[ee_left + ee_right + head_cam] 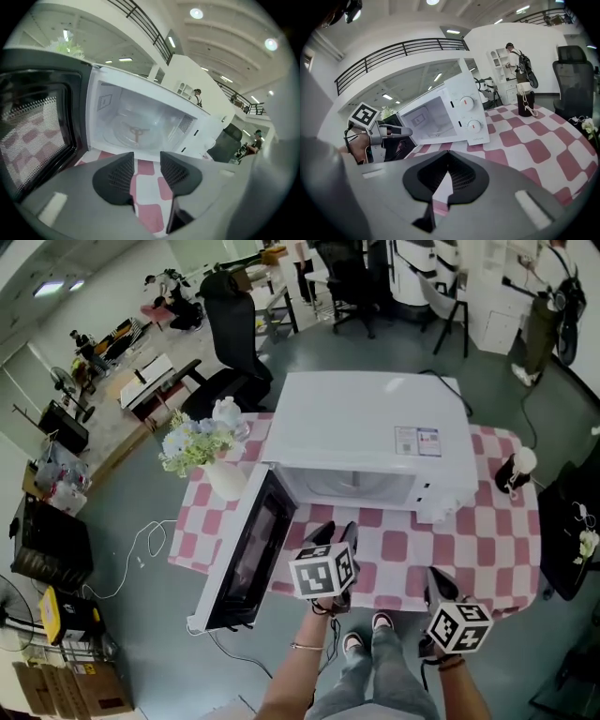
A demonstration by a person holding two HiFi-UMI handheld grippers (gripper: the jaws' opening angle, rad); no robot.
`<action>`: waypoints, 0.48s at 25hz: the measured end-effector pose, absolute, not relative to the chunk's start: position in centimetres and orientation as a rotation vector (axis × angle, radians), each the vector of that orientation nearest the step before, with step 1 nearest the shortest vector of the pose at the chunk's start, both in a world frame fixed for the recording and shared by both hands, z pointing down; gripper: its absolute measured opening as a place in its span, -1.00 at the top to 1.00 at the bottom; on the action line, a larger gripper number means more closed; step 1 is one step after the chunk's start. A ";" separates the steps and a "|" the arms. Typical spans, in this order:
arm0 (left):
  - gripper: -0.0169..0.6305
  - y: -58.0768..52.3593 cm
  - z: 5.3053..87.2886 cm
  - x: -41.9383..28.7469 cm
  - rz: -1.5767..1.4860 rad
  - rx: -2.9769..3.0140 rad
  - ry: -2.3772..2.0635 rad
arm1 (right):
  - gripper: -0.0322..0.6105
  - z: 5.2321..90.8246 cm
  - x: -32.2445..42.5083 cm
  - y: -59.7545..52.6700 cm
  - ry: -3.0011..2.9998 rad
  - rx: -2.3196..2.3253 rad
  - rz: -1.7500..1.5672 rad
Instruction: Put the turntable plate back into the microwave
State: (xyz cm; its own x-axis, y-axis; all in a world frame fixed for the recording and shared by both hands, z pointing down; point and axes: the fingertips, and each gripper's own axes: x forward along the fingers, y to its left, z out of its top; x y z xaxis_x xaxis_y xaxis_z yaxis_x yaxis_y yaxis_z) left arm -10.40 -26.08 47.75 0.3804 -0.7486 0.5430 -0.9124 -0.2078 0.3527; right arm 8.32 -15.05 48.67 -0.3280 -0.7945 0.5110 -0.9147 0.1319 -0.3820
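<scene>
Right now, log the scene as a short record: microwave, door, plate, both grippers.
microwave: on the checked table, opening toward the person
door: swung wide open
plate: looks to be inside, flat on the cavity floor
left gripper: in front of the opening, fingers apart, nothing between them
right gripper: at the table's near edge, fingers together, empty
flowers: on the table beside the door
</scene>
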 end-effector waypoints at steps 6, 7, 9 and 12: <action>0.78 -23.5 44.8 -10.8 0.353 2.063 -1.512 | 0.87 45.6 8.4 -14.6 -2.247 1.726 0.904; 0.84 -23.1 44.2 -11.0 0.352 2.067 -1.532 | 0.87 45.0 8.5 -14.6 -2.253 1.730 0.892; 0.95 -22.3 42.9 -11.5 0.342 2.080 -1.565 | 0.87 43.9 8.6 -14.6 -2.266 1.738 0.869; 0.95 -21.0 40.9 -12.2 0.310 2.117 -1.593 | 0.87 42.1 8.6 -14.7 -2.289 1.746 0.831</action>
